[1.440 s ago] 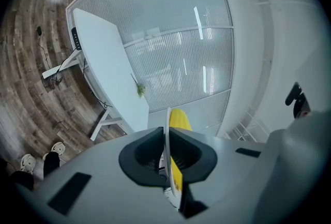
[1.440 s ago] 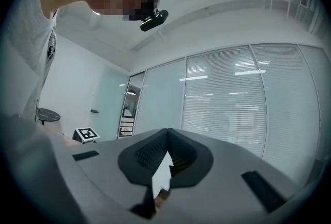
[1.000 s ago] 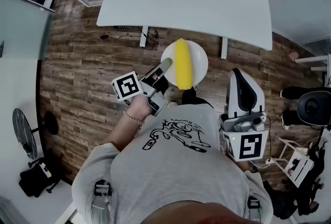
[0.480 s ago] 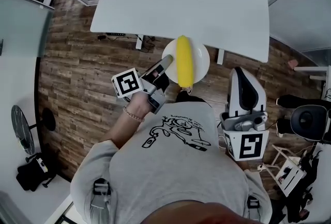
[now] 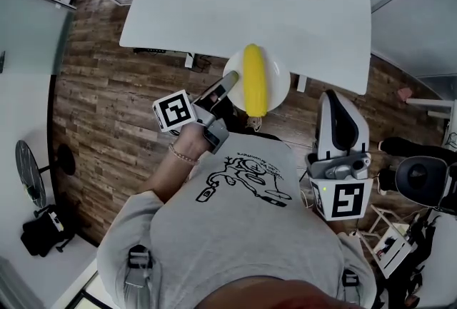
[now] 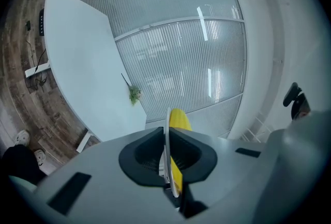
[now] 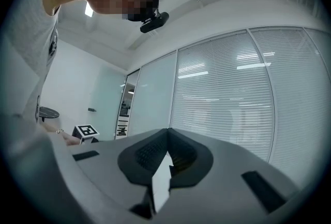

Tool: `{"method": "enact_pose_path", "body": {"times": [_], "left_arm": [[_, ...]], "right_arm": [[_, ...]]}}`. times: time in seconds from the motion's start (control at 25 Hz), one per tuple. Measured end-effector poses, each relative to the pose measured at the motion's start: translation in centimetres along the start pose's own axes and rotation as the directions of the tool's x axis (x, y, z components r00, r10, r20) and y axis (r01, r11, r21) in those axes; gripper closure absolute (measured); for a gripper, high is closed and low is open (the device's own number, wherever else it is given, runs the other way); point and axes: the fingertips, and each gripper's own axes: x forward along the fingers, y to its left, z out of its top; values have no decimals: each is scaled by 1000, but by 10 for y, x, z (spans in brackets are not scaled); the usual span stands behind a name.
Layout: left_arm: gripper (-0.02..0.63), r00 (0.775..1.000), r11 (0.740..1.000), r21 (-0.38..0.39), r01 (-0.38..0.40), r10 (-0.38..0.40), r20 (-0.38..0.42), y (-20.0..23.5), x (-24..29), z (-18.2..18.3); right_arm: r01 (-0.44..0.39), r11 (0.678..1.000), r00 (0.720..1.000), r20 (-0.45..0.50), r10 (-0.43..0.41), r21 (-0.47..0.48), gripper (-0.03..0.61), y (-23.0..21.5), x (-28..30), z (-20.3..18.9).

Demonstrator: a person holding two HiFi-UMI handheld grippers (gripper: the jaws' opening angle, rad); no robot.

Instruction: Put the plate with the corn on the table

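My left tongs (image 5: 227, 84) clamped on plate (image 5: 277, 76) rim, corn (image 5: 254, 83) just beyond their tips, plate overlapping table (image 5: 214, 8) edge, height above it unclear, my right tongs (image 7: 166, 158) pressed together, empty, well right.

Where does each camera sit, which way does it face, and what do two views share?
Head view: on the person's head, steeply down at the table; shirt, left forearm show.
Left gripper view: on the left gripper, along jaws shut on the plate rim, toward the table.
Right gripper view: on the right gripper, jaws together, tilted up at glass walls; shirt shows.
Shared: head and left views show the corn.
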Motion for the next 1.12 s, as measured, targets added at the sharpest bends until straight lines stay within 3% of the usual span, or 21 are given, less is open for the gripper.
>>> {"method": "enact_pose_path", "body": {"times": [0.56, 0.96, 1.12], "left_arm": [[584, 999, 1000, -3, 25, -25, -23, 3, 52, 39], [584, 999, 1000, 0, 25, -25, -46, 12, 94, 94], [584, 998, 999, -11, 30, -31, -52, 18, 114, 132]], "right_arm": [[14, 1000, 1000, -1, -14, -20, 571, -31, 48, -5], [29, 999, 1000, 7, -29, -28, 571, -54, 114, -4], [39, 999, 999, 9, -39, -32, 571, -63, 158, -5]]}}
